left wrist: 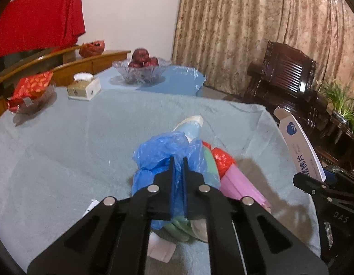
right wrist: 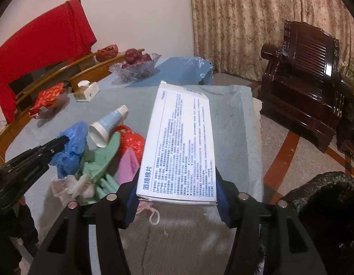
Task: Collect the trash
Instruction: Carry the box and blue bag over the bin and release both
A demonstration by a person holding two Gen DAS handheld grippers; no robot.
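On the grey-blue cloth-covered table point(left wrist: 62, 142), we've got the trash piled near the front edge: crumpled blue plastic bag point(left wrist: 161, 153), red plastic bag point(left wrist: 222, 160), pink flat packet point(left wrist: 241, 183), green rubbery piece point(right wrist: 103, 155), white-and-blue squeeze tube point(right wrist: 108, 123), crumpled white tissue point(right wrist: 71, 185).

Left gripper point(left wrist: 178, 162): jaws clenched tight on a fold of the blue bag, thin film pinched between the pads. Grabbing the top fold makes sense, as the bag should lift clear without dragging the pile.

Right gripper point(right wrist: 177, 183): clamped across the short end of the long white printed cardboard box point(right wrist: 181, 142), jaws about half spread because the box is wide. Box is held off the table, tilted away from us, clear of the pile.

Black bag point(right wrist: 326, 197) sits low right, probably the bin liner; we'd guess the box goes there. Fruit bowl point(left wrist: 142, 71) and tissue box point(left wrist: 84, 88) stand well apart at the far side, likely not trash.
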